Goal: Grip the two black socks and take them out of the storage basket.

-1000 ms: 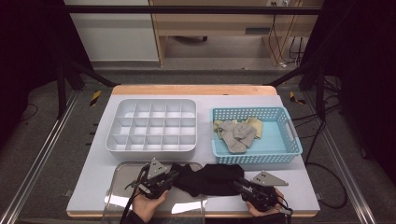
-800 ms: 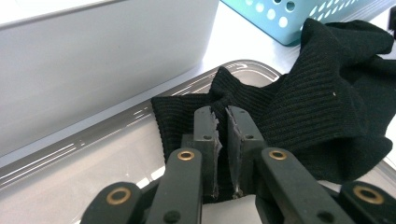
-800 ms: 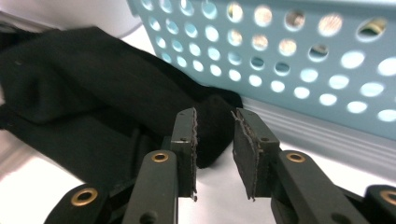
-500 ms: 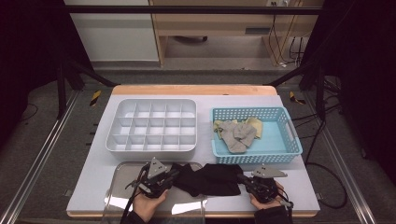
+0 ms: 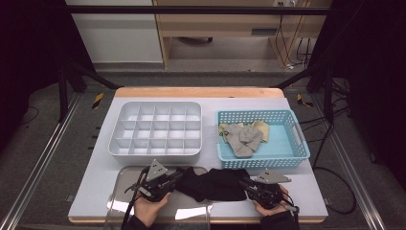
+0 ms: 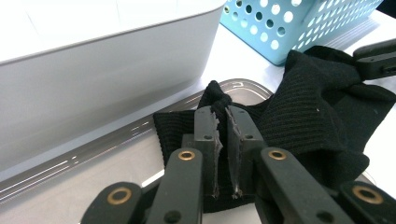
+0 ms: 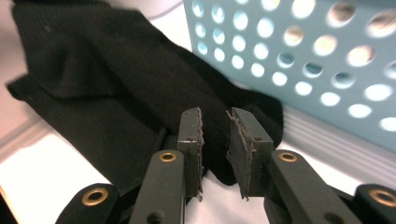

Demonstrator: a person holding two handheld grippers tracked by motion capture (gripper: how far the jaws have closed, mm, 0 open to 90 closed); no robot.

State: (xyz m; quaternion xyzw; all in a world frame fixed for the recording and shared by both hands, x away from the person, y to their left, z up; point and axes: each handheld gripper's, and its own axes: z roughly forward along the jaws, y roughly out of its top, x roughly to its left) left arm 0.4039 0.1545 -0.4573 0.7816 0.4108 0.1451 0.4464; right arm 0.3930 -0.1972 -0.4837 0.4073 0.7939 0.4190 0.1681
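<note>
I have a black sock (image 5: 214, 183) stretched between my two grippers at the near edge of the table, just in front of the blue basket (image 5: 292, 155). My left gripper (image 6: 223, 122) is clamped on the sock's left end: in the left gripper view the pads are pressed nearly together with a fold of the ribbed knit bunched up between their tips. That end lies over the clear tray (image 5: 124, 191), which sits on my side of the white divided box (image 5: 158, 129). My right gripper (image 7: 215, 125) has just been closing and then easing apart again; its pads now stand a little apart with the sock's other end lying between them, just beside the basket's perforated wall. Inside the basket lie grey socks (image 5: 243, 137) and a yellowish one (image 5: 262, 129).
</note>
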